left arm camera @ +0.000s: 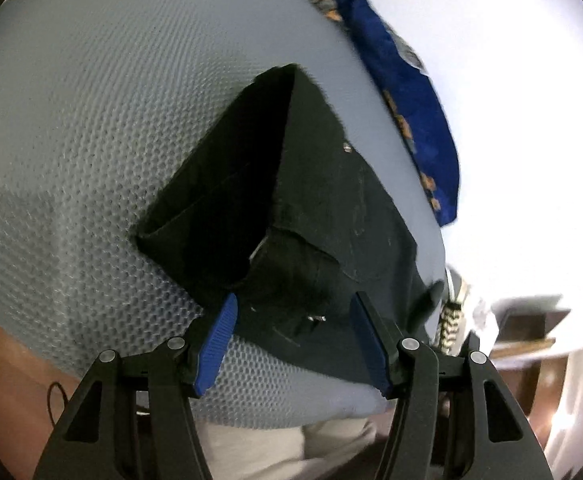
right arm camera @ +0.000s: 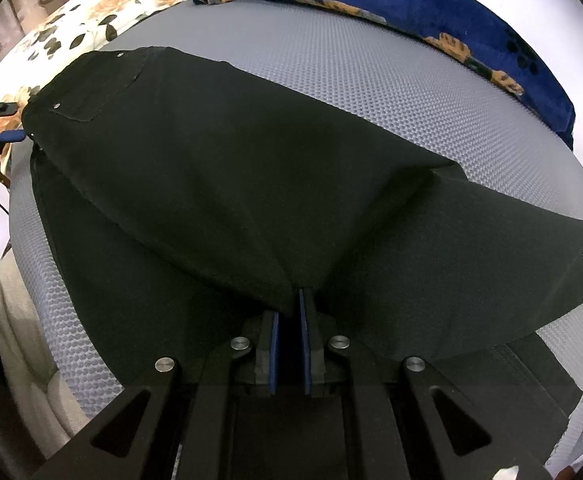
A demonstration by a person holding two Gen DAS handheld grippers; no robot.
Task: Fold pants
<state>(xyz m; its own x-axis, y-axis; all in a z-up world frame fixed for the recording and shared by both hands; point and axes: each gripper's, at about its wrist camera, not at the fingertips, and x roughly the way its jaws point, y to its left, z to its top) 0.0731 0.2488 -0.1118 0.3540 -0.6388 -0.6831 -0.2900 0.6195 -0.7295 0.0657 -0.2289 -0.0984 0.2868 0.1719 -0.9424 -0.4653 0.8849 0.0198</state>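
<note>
Black pants (right arm camera: pixel 219 168) lie partly folded on a grey honeycomb-textured mat (right arm camera: pixel 371 80). In the right wrist view my right gripper (right arm camera: pixel 294 300) is shut on a raised fold of the pants, and the cloth drapes away from the pinch to both sides. The waist end with pocket and rivets (right arm camera: pixel 91 92) lies at the far left. In the left wrist view my left gripper (left arm camera: pixel 294 298) stands open just above the waist end of the pants (left arm camera: pixel 311 216). Its blue pads (left arm camera: pixel 219 340) are apart and do not press on the cloth.
A blue blanket with orange prints (right arm camera: pixel 451 20) lies along the mat's far edge and also shows in the left wrist view (left arm camera: pixel 403 92). A floral cream cloth (right arm camera: pixel 83 20) lies at the far left. Wooden furniture (left arm camera: pixel 531 320) stands beyond the mat's right edge.
</note>
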